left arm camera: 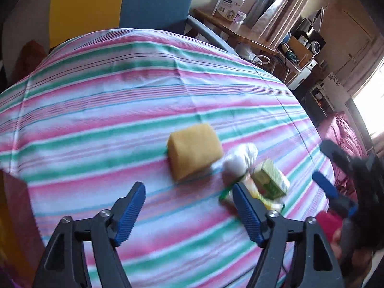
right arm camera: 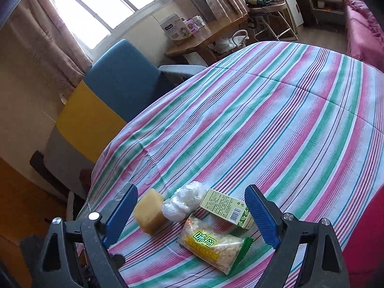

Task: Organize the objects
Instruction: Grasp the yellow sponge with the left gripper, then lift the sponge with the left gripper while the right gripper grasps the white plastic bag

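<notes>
Holding both grippers low over the striped cloth [right arm camera: 264, 110], you have each one spread wide with nothing between its blue pads. Your left gripper [left arm camera: 189, 199] angles down toward the table, its right finger overlapping the edge of the snack bag [left arm camera: 254, 196] from that camera, though you cannot tell whether it touches. Your right gripper [right arm camera: 192, 206] tilts down the same way, and its open fingers frame all four items. It also shows at the right edge of the left wrist view [left arm camera: 328, 168], fingers apart, held beside the cluster.

The sponge [right arm camera: 150, 213] sits on the cloth nearest the left finger of your right gripper. Touching it is the white plastic bundle [right arm camera: 184, 201]. The green box [right arm camera: 226, 208] lies flat just beside the bundle, and the snack bag [right arm camera: 212, 244] lies in front of both, its corner against the box. A blue chair [right arm camera: 120, 81] stands at the table's far side.
</notes>
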Tool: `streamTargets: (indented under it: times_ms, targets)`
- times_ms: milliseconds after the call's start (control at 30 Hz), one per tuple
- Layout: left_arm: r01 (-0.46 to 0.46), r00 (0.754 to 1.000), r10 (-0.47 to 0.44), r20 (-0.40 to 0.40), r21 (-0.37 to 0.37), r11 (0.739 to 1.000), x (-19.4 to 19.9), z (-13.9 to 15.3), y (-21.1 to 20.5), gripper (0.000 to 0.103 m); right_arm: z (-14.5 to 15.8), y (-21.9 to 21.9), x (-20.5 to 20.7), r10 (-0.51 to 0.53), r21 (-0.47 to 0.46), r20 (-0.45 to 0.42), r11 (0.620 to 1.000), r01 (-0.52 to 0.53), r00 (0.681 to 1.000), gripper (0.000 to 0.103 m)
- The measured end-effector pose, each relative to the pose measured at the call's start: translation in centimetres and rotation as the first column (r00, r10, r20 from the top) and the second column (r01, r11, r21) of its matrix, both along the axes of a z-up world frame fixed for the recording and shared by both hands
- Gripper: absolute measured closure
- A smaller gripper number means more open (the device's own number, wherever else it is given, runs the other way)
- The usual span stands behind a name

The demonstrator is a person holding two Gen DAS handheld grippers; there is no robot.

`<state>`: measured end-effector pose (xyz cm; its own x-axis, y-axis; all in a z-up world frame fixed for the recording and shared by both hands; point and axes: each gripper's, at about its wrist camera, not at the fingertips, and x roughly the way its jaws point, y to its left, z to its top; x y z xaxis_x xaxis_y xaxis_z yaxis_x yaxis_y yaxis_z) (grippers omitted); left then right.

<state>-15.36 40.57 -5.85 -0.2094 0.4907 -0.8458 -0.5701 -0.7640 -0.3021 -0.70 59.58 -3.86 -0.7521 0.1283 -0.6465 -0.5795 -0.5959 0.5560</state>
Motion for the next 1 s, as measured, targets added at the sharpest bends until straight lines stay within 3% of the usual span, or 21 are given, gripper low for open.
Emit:
streamTargets:
  times_ms: [133, 333, 400, 467, 767, 1000]
  targets:
    - [-0.032, 0.998, 0.032, 0.045, -0.016, 0.999, -2.6, -1.5, 3.2, 0.018, -0.2, 0.3, 0.2, -0.005, -0.024, -0.01, 1.0, 0.005, 1.0, 0.011]
    - [-0.069, 0.991, 0.08, 0.104, -0.104, 0.992, -5.1, -5.4, 6.4, 0.018, -0.4, 0.7, 0.4, -0.025, -0.031, -0.007, 0.999, 0.024, 1.0, 0.011]
    - [-0.08, 0.99, 0.093, 0.102, -0.12, 0.99, -5.3, -6.0, 6.4, 0.023, -0.5, 0.8, 0.4, -0.023, -0.038, -0.006, 0.999, 0.023, 1.0, 0.011]
    - [-0.046, 0.995, 0.055, 0.081, -0.104, 0.993, -4.7, -5.5, 6.0, 0.038, -0.6, 0.9, 0.4, -0.026, -0.04, -0.005, 0.999, 0.026, 1.0, 0.011]
    - [0.004, 1.0, -0.003, 0.012, -0.125, 0.992, -0.7, -4.7, -1.0, 0.042, -1.1, 1.3, 0.0, -0.024, -0.044, 0.024, 0.999, 0.025, 0.999, 0.011]
    - [0.079, 0.994, -0.089, -0.055, -0.164, 0.983, 5.4, -3.8, -5.9, 0.042, -1.3, -0.4, -1.9, 0.084, 0.016, 0.094, 0.996, -0.086, 0.992, 0.012]
